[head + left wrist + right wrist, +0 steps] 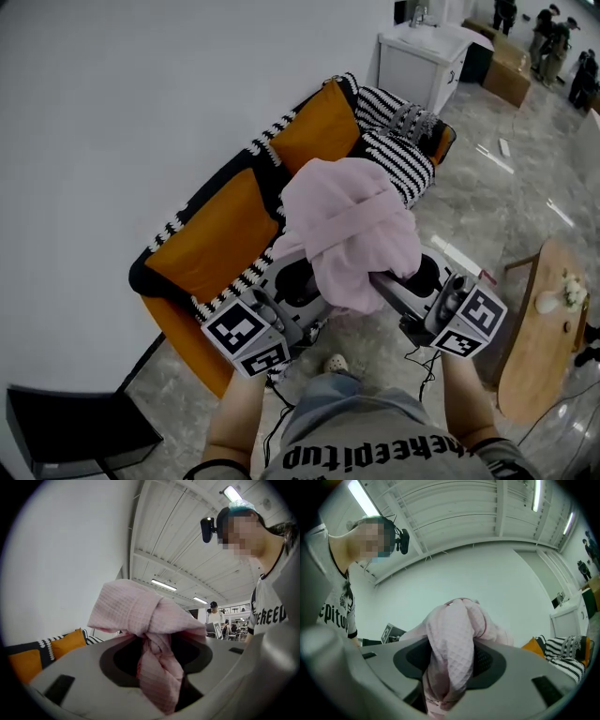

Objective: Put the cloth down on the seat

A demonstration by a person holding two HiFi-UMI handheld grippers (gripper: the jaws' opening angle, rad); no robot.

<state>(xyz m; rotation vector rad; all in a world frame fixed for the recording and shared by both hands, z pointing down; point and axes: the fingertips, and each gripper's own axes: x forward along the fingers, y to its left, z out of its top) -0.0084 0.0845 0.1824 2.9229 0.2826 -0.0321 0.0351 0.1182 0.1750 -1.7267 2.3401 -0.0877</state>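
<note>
A pale pink waffle-weave cloth (349, 230) hangs bunched between my two grippers, in the air in front of an orange sofa (220, 234) with black-and-white trim. My left gripper (298, 281) is shut on the cloth's left side; in the left gripper view the pink cloth (150, 634) fills the gap between the jaws. My right gripper (405, 281) is shut on the other side, and the pink cloth (452, 660) is pinched between its jaws too. The cloth hides both sets of fingertips and part of the sofa seat.
Striped black-and-white cushions (398, 141) lie at the sofa's far end. A white cabinet (422, 61) stands beyond it. A wooden side table (544, 328) is at the right, a black stool (75, 427) at the lower left. People stand in the far room.
</note>
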